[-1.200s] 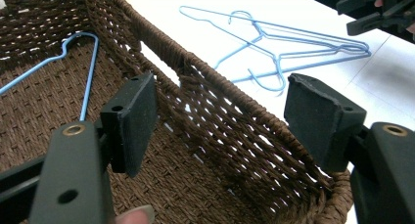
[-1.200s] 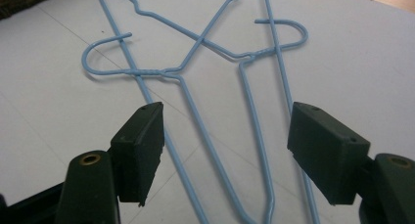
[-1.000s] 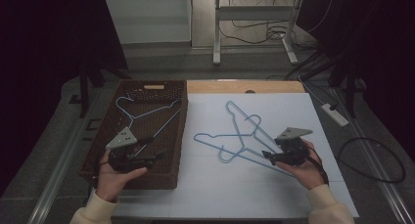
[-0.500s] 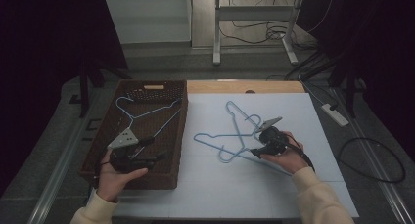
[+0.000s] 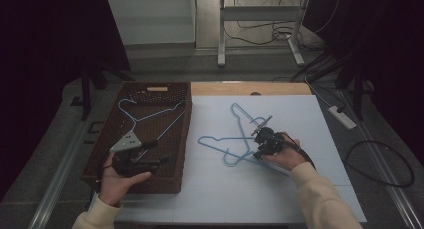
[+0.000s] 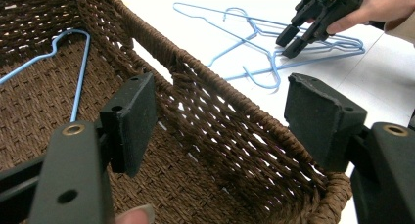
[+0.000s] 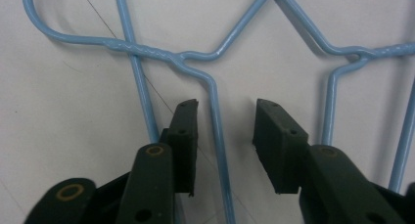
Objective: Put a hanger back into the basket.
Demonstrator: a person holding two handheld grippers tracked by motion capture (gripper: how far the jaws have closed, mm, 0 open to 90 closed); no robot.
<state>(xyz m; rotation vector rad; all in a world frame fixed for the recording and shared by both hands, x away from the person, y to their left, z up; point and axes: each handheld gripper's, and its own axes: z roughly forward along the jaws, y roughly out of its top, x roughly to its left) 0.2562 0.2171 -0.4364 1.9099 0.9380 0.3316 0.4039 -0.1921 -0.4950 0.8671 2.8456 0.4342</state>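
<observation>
A dark brown woven basket (image 5: 182, 139) sits at the left side of a white counter (image 5: 300, 114), seen from above. Inside it lies one pale blue wire hanger (image 5: 145, 117), flat on the woven floor, its hook toward the far left corner; in the left tool view just its hook (image 6: 73, 35) and part of its neck show, the rest cut off by the frame. A person's left hand (image 5: 117, 181) holds the left tool (image 5: 162, 159) low over the near end of the basket, a grey three-cornered plate on top of it. Its jaws stand wide apart with nothing between them, one over the basket's inside and one beyond its right wall. To the right of the basket, two more blue wire hangers (image 5: 235, 139) lie crossed on the counter, their wires overlapping so it is hard to tell which rests on top. The person's right hand (image 5: 282, 154) holds the right tool (image 5: 259, 148) down at these hangers. In the right tool view (image 7: 222, 145) the jaws are parted, and a single hanger wire (image 7: 215, 111) runs up between them just beside the left jaw; whether it touches is not clear. The twisted necks of both hangers show just ahead. Beyond the counter, the dim floor holds cables and table legs.
</observation>
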